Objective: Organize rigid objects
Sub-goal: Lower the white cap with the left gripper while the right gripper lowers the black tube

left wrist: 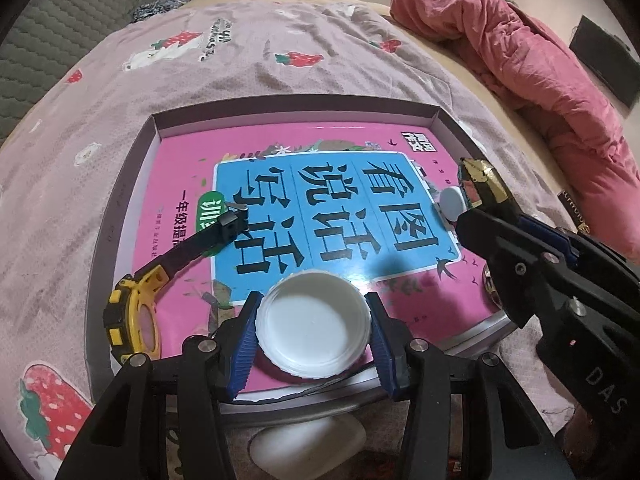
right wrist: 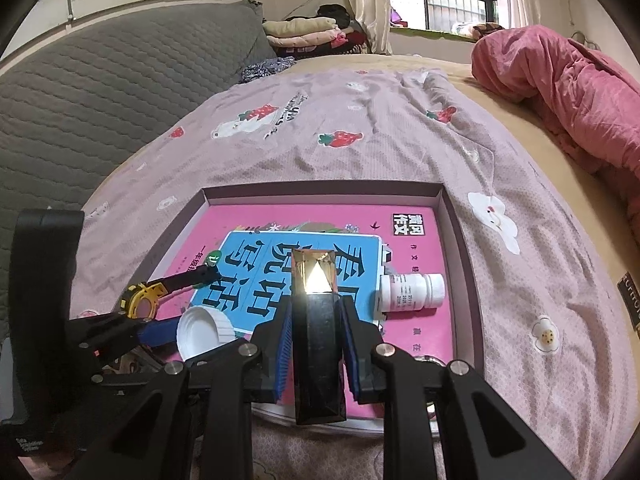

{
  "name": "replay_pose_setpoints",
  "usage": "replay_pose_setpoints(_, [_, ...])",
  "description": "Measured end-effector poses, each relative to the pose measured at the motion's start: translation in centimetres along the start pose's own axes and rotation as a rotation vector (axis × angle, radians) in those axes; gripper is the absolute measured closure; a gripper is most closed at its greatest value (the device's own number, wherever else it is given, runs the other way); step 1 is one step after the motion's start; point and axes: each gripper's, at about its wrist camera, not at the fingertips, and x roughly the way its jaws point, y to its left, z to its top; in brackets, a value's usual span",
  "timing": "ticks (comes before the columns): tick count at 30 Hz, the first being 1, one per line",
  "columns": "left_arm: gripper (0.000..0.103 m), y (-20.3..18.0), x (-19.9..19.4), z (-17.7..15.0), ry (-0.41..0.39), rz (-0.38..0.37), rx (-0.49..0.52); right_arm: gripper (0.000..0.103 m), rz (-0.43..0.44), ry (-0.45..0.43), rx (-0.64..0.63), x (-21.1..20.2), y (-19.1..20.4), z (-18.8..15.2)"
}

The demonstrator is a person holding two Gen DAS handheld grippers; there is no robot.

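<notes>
Left gripper (left wrist: 312, 334): blue fingers (left wrist: 246, 344) clamped on a white plastic lid (left wrist: 314, 326), hollow side up, held low over the near edge of a pink book (left wrist: 352, 200).

Right gripper (right wrist: 316, 344): fingers pressed together on a long black box with gold flaps (right wrist: 318, 344), far end open, held over the book.

Book lies flat in a shallow cardboard tray (left wrist: 132, 184) on a bed with a strawberry-print sheet (left wrist: 240, 52).

On the book: a yellow-and-black wristwatch (left wrist: 136, 312) at the left, strap stretched out; a small white pill bottle (right wrist: 412, 291) on its side at the right.

Crumpled pink quilt (right wrist: 568, 92) far right.
</notes>
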Motion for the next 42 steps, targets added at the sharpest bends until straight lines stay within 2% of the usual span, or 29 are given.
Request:
replay_pose_setpoints(15, [0.052, 0.8, -0.2, -0.2, -0.011, 0.010, -0.027, 0.080, 0.021, 0.053, -0.002, 1.3, 0.4, -0.9])
replay_pose_setpoints(26, [0.052, 0.7, -0.2, -0.3, -0.010, 0.022, -0.020, 0.080, -0.018, 0.075, -0.036, 1.8, 0.6, -1.3])
replay_pose_setpoints(33, [0.052, 0.6, -0.3, -0.4, -0.013, 0.028, -0.016, 0.080, -0.039, 0.111, -0.021, 2.2, 0.0, -1.8])
replay_pose_setpoints(42, [0.052, 0.6, -0.3, -0.5, -0.011, 0.027, -0.020, 0.080, -0.045, 0.111, -0.005, 2.7, -0.2, -1.3])
